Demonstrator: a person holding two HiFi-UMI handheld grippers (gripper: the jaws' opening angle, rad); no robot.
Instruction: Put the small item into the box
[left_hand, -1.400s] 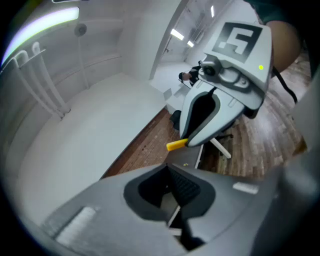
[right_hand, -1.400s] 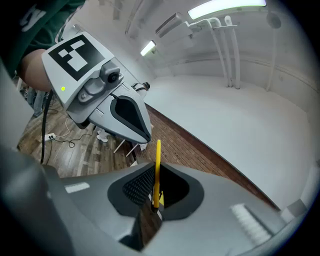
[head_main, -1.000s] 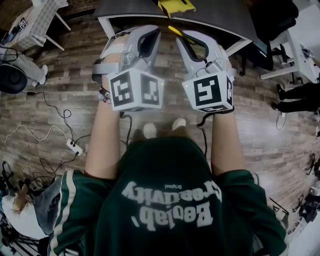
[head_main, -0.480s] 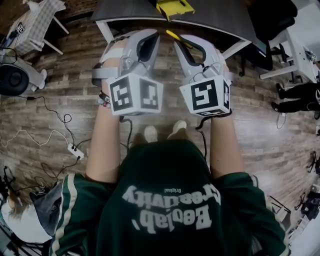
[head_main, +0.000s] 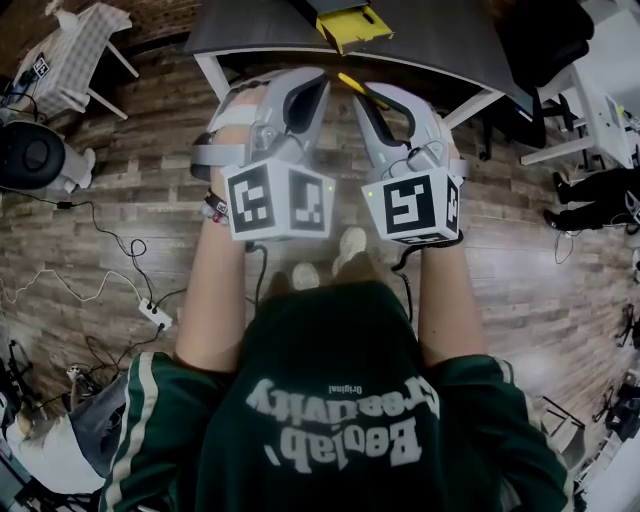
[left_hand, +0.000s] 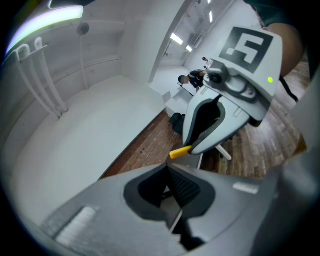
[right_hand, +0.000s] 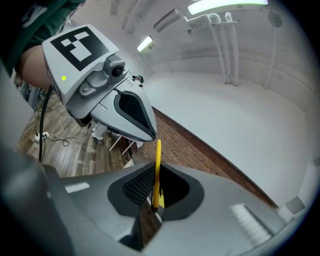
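Note:
The small item is a thin yellow stick (right_hand: 158, 167), standing upright between the pads of my right gripper (right_hand: 156, 195), which is shut on it. In the head view the yellow stick (head_main: 350, 82) pokes out between the two grippers. In the left gripper view its yellow tip (left_hand: 180, 152) shows under the right gripper (left_hand: 225, 95). My left gripper (left_hand: 172, 195) has its jaws together with nothing in them. Both are held side by side at chest height, left gripper (head_main: 305, 92) and right gripper (head_main: 368, 97). A yellow box (head_main: 348, 22) sits on a dark table (head_main: 440, 40) just ahead.
White table legs (head_main: 212, 62) stand on the wood floor (head_main: 120, 200). Cables and a power strip (head_main: 152, 313) lie on the left. A small white table (head_main: 70, 45) stands far left, with white furniture (head_main: 600, 100) and a person's legs (head_main: 600, 195) to the right.
The dark table and yellow box have come further into view at the top. Both grippers have shifted slightly toward the table, still side by side, the stick still held.

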